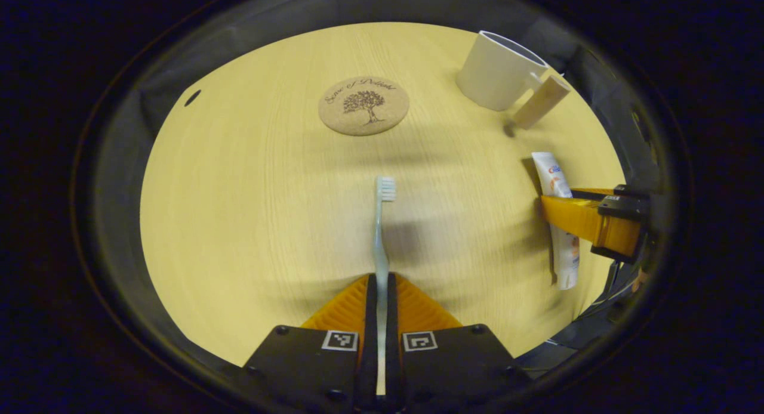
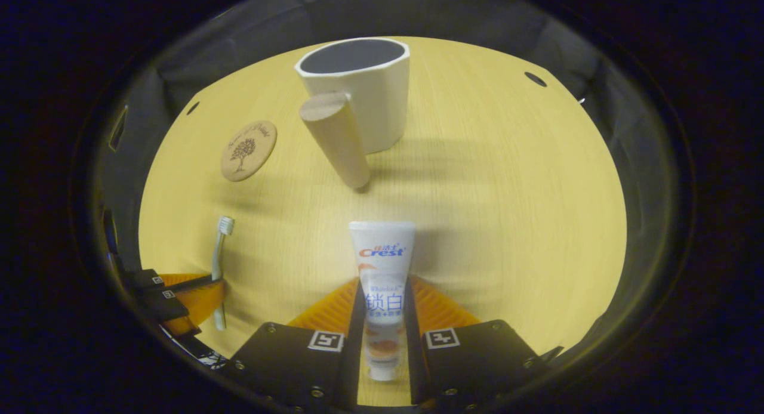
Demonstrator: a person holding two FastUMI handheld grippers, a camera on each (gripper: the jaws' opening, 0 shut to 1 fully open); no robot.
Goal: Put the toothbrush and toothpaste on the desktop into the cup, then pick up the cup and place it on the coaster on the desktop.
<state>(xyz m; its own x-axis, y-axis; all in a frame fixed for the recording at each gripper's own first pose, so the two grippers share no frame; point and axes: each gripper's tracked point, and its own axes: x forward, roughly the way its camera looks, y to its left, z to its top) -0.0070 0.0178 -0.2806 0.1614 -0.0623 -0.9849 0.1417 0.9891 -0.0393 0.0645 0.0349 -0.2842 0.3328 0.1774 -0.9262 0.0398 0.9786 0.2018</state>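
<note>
1. At the bottom of the left gripper view, we see the left gripper (image 1: pixel 382 294) with its two ribbed, wedge-shaped fingers drawn narrow onto the handle of one toothbrush (image 1: pixel 379 241); both fingers press on it. The brush is slim, pale plastic, its white bristle head pointing forward over the desktop (image 1: pixel 250 223).
2. At the bottom of the right gripper view, we see the right gripper (image 2: pixel 385 306) clamped on one toothpaste (image 2: pixel 382 265), a soft flat tube with its broad crimped end forward and its cap back between the fingers.
3. We count two grippers, and each also shows at the edge of the other's view, holding its item.
4. Farther out, we see one light wood-grain desktop, smooth, with small dark holes near its far edge.
5. Beyond the toothpaste stands one white cup (image 2: pixel 364 92), upright, smooth and matte, with a dark inside and a thick cylindrical wooden handle (image 2: pixel 335 138) jutting from its side.
6. Well apart from the cup lies one round, flat cork coaster (image 1: pixel 363 105), printed with a tree; nothing rests on it.
</note>
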